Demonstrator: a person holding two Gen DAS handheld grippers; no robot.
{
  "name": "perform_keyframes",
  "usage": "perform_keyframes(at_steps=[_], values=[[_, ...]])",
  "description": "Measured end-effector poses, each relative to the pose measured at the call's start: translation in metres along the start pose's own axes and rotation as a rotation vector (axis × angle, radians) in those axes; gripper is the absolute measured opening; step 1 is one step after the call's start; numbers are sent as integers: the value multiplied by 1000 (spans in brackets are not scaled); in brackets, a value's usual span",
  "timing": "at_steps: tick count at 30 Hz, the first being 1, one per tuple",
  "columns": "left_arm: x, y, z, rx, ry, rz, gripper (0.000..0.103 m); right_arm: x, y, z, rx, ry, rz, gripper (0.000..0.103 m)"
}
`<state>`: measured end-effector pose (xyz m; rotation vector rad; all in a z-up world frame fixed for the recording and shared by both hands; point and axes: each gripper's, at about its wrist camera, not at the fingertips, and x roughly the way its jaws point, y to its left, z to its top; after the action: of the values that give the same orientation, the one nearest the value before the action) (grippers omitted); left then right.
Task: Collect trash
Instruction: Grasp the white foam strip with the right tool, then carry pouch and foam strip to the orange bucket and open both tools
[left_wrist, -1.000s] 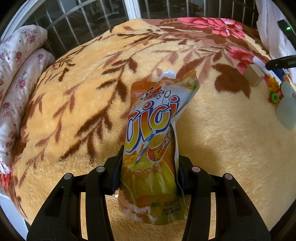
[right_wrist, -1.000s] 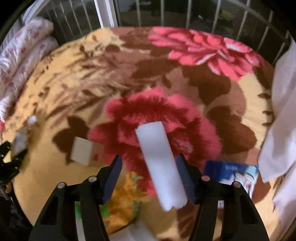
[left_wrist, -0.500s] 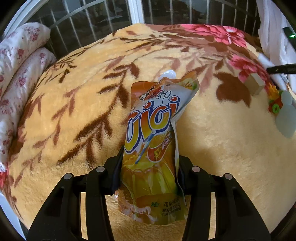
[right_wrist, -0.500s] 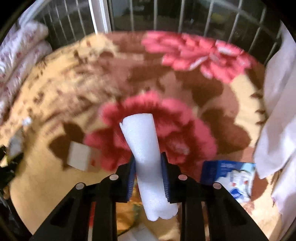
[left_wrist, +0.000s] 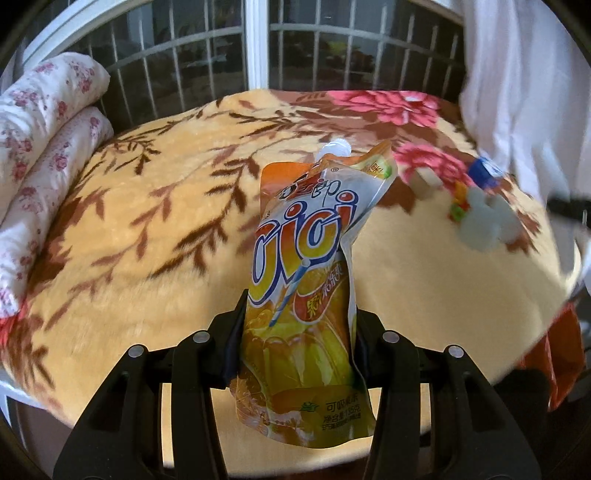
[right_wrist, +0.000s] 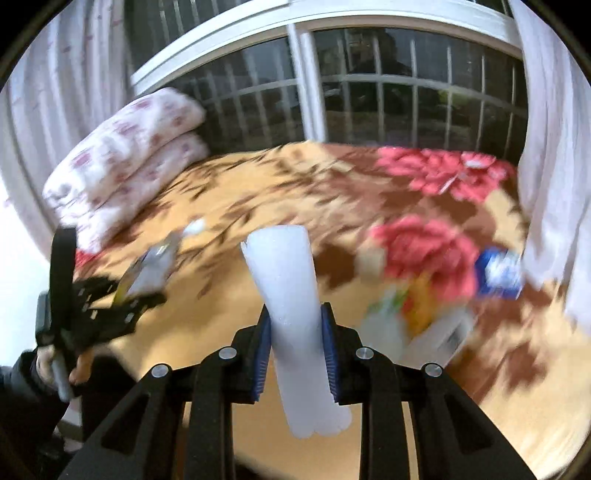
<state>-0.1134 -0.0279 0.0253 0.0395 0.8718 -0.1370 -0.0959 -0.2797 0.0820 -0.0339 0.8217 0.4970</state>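
Note:
My left gripper (left_wrist: 299, 325) is shut on an orange "cici" jelly drink pouch (left_wrist: 306, 266) and holds it upright above the flowered blanket (left_wrist: 147, 229). My right gripper (right_wrist: 295, 339) is shut on a white foam piece (right_wrist: 291, 295), lifted above the blanket (right_wrist: 258, 206). In the right wrist view the left gripper (right_wrist: 92, 306) shows at the left with the pouch (right_wrist: 151, 266). More trash lies on the blanket: a small beige box (left_wrist: 424, 182), a blue packet (left_wrist: 484, 171) and white foam scraps (left_wrist: 484, 221).
A folded flowered quilt (left_wrist: 40, 147) lies at the bed's left. A barred window (left_wrist: 258, 48) is behind the bed. White curtains (left_wrist: 524, 92) hang at the right. An orange bag (left_wrist: 561, 354) sits at the bed's lower right edge.
My right gripper closed on the white foam piece and lifted it, swinging back from the bed. My left gripper, still holding the pouch, rose and pulled back.

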Motion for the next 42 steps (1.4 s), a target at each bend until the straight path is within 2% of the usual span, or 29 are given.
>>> perform_keyframes(at_steps=[3,8,14,18,21,24,29,34,40,41,42], values=[[-22,-1,-31,6,-4,-29,45,-6,28,-55,53,21,65,26],[-51,-7,-88,21,10,-55,45,3,55,-123,127,86,81,26],[-64,-20,-145,81,41,-111,45,19,77,-182,187,162,86,26],[-49,-29,-174,122,121,-89,45,40,90,-214,178,232,59,27],[-16,-32,-196,128,243,-63,45,61,97,-232,159,303,66,27],[24,-34,-216,124,356,-94,45,89,96,-248,176,385,62,27],[78,-40,-242,145,522,-71,45,124,95,-263,199,474,69,27],[90,-43,-246,162,565,-64,45,150,98,-273,206,536,72,28],[96,-40,-246,132,581,-62,46,159,102,-274,202,558,78,32],[97,-40,-245,134,581,-62,47,161,102,-274,204,560,78,36],[97,-41,-245,141,580,-52,49,161,97,-272,203,562,72,46]])
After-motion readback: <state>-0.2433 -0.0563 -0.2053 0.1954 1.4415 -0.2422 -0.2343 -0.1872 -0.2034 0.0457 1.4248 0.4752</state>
